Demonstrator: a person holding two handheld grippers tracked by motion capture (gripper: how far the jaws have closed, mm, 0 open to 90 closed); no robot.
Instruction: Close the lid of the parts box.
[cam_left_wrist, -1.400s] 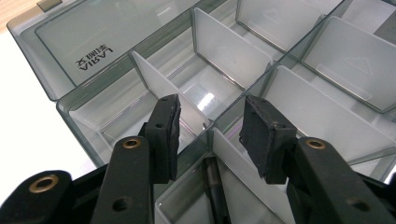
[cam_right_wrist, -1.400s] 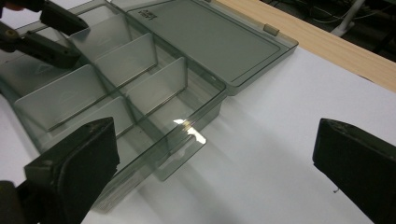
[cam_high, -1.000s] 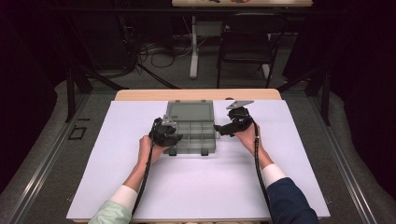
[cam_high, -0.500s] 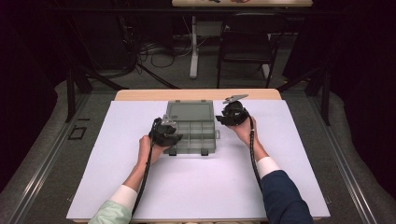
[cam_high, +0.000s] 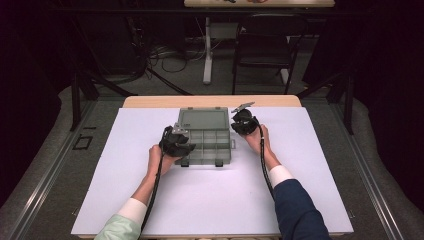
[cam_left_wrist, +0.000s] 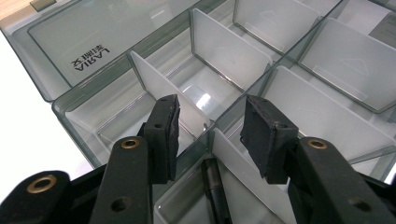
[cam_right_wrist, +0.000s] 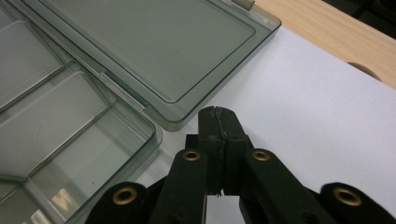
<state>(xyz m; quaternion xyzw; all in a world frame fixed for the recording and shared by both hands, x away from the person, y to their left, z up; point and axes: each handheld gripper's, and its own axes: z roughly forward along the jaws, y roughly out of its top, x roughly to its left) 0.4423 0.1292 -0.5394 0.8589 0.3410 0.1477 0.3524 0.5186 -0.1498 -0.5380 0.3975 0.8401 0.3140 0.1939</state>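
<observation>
From the high view, the open organizer box (cam_high: 204, 137) sits at the far middle of the white sheet (cam_high: 210, 200), lid (cam_high: 203, 119) laid flat behind the tray, toward the wooden table edge (cam_high: 150, 101). Left gripper (cam_high: 176, 143) hangs over the tray's near-left corner, forearm coming up at a slant, sleeve low in frame; right gripper (cam_high: 242, 121) is by the box's right side near the lid, wrist bent inward, grey plate on top tipped up. Left gripper view: the jaws stand partway open w/ nothing pressed between the pads, straddling the spot where a white divider (cam_left_wrist: 164, 93) meets the clear centre wall. A dark rod-like bit (cam_left_wrist: 215, 191) lies in the near compartment below them, prob. a tool bit, though it's cropped and hard to tell. To do this step well I'd say lower straight down over the rod, keep the pads clear of the divider, and close only once both sit on its sides. Right gripper view: right gripper (cam_right_wrist: 217, 116) has just been closing, and its pads meet w/ nothing between them, tip over the sheet just off the lid's corner (cam_right_wrist: 180, 119). Best kept low and still there, ready to steady the box if the left one nudges it.
</observation>
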